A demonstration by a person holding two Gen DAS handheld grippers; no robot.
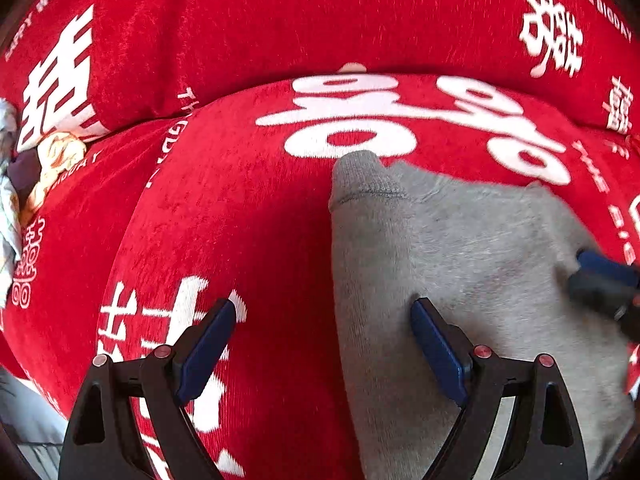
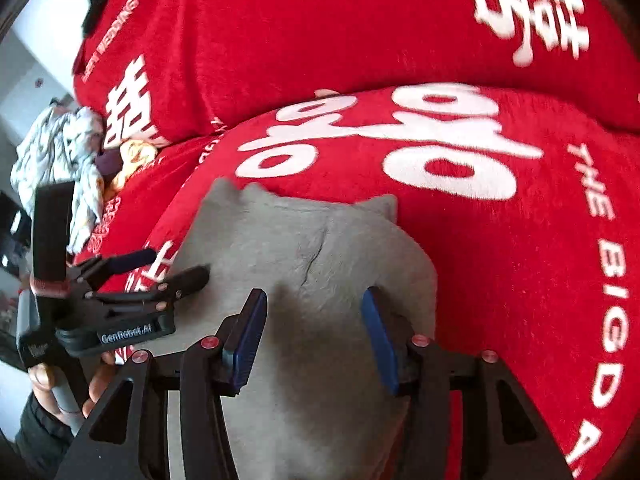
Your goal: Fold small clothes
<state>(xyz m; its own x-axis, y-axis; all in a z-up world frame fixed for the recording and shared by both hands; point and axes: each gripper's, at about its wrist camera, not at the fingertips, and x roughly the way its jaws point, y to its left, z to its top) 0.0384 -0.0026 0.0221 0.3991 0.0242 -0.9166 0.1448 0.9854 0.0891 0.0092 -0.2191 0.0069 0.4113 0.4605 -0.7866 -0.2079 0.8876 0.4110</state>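
The grey garment (image 1: 460, 264) is plain, a soft heathered knit with a darker stitched seam near its ribbed corner. Under it lies a red plush cover (image 1: 248, 208) printed with large white double-happiness characters and small white lettering. The left tool (image 1: 324, 344) has a black frame, dark blue pads and small red rivets. The right tool (image 2: 314, 336) is coloured the same. The clothes pile (image 2: 64, 152) mixes white-grey print, yellow and dark purple.

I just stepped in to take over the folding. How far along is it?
Done: the grey garment lies spread on the red blanket. In hand: left gripper and right gripper are open at it, gripping nothing. Left: folding it, plus the pile of clothes.
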